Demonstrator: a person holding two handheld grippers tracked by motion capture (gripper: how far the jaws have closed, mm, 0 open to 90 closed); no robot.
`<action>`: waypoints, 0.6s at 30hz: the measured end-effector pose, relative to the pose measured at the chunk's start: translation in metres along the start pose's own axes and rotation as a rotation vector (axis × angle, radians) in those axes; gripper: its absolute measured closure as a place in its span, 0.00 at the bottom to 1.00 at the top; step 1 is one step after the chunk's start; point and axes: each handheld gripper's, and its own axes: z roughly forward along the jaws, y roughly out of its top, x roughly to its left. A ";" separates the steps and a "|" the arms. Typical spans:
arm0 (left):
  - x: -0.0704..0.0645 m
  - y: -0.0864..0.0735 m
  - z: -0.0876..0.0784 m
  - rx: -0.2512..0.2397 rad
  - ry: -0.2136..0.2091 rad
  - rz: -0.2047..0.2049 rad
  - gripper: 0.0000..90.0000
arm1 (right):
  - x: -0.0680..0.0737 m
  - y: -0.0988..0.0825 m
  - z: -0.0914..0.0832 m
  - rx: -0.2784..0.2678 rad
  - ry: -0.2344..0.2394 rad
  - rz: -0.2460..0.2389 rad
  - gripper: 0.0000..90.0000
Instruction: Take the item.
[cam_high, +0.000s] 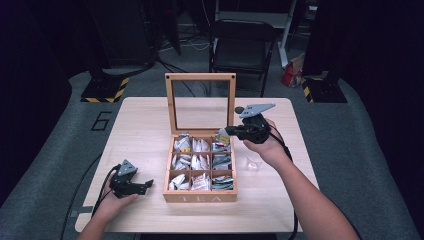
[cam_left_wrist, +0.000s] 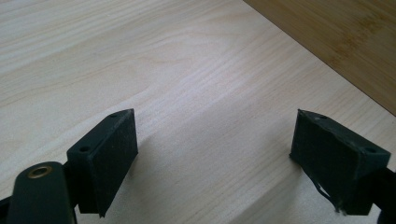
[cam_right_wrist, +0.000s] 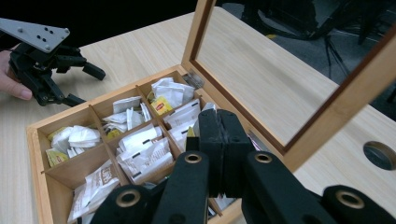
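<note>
Leftmost, the left gripper (cam_high: 142, 184) rested on the counter (cam_high: 140, 125) just beside the tea box (cam_high: 200, 196), its jaws wide apart with nothing between them. Right of it, the box stood open (glass lid upright). Over its far-right compartment the right gripper (cam_high: 225, 132) hung, jaws pressed together on a tea bag (cam_high: 223, 135).

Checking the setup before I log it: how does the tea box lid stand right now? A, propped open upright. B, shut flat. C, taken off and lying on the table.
A: the glass-paned lid stands upright behind the tea box, whose compartments lie exposed.
</note>
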 end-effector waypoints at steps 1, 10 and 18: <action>0.000 0.000 0.000 0.001 0.000 0.000 0.16 | -0.002 -0.001 -0.002 -0.002 -0.002 -0.004 1.00; 0.000 0.000 0.000 0.001 0.000 0.001 0.16 | -0.015 -0.014 -0.022 -0.012 -0.045 0.018 1.00; 0.000 0.000 0.000 0.001 0.000 0.001 0.16 | -0.026 -0.024 -0.039 -0.008 -0.081 0.040 1.00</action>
